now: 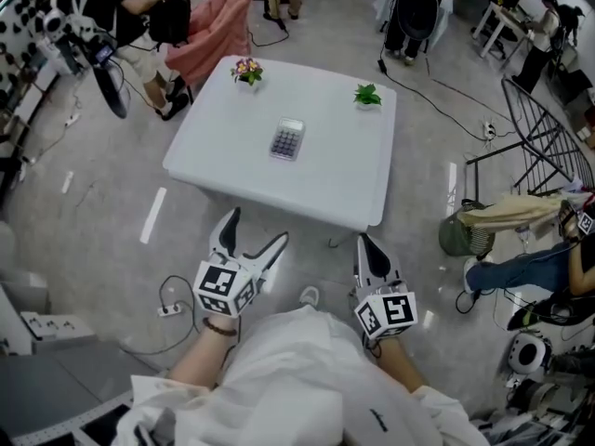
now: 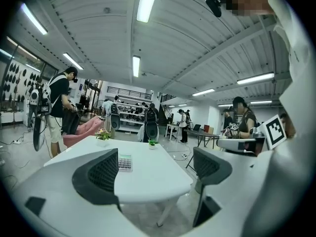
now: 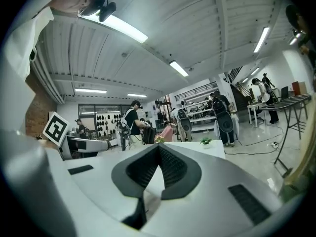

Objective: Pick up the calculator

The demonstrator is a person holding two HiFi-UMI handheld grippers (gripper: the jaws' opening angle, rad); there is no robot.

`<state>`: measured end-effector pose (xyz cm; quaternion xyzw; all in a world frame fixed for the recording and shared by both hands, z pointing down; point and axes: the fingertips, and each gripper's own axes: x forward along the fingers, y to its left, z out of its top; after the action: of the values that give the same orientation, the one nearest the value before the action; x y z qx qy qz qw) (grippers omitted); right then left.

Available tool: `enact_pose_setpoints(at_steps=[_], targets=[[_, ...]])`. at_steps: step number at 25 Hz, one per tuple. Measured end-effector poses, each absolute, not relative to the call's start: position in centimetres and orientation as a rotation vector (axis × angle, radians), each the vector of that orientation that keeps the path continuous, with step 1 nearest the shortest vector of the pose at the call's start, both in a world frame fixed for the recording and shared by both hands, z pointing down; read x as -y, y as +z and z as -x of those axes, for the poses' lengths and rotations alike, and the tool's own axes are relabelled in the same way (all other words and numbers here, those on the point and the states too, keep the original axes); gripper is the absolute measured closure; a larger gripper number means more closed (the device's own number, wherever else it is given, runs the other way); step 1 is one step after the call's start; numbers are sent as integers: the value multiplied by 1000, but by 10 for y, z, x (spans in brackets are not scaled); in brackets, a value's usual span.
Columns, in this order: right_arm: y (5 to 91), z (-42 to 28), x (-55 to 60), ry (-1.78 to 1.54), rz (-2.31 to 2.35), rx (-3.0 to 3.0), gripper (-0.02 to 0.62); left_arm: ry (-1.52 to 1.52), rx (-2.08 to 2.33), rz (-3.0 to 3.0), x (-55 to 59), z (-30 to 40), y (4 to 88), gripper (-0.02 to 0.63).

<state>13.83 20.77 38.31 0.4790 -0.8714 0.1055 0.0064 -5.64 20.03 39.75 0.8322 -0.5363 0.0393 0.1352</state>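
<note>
Left gripper (image 1: pixel 258 226) gapes, right gripper (image 1: pixel 365 242) pinched together, both short of the flat rectangular calculator (image 1: pixel 287 139).

There is one white table (image 1: pixel 344 179) and one calculator (image 1: pixel 287 139). There are two small potted plants: a flowering plant (image 1: pixel 247 71) and a green plant (image 1: pixel 367 95). There are two grippers: the left gripper (image 1: pixel 257 227) and the right gripper (image 1: pixel 365 242).

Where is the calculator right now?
In the head view the calculator lies flat near the middle of the white table, with the potted flowers beyond it on the left and the green plant beyond it on the right.
</note>
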Motion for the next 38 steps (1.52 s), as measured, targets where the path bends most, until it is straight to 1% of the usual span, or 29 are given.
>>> enact_pose_setpoints(at_steps=[8, 20, 29, 38], targets=[[378, -163, -183, 320, -1483, 2749, 578, 89, 1583, -2405, -178, 34, 388, 149], [387, -179, -163, 351, -1520, 2739, 578, 154, 1566, -2414, -146, 19, 394, 149], [385, -165, -121, 349, -1539, 2710, 578, 134, 1543, -2409, -100, 30, 401, 149], [390, -123, -71, 351, -1522, 2683, 578, 138, 1514, -2390, -46, 63, 416, 149]])
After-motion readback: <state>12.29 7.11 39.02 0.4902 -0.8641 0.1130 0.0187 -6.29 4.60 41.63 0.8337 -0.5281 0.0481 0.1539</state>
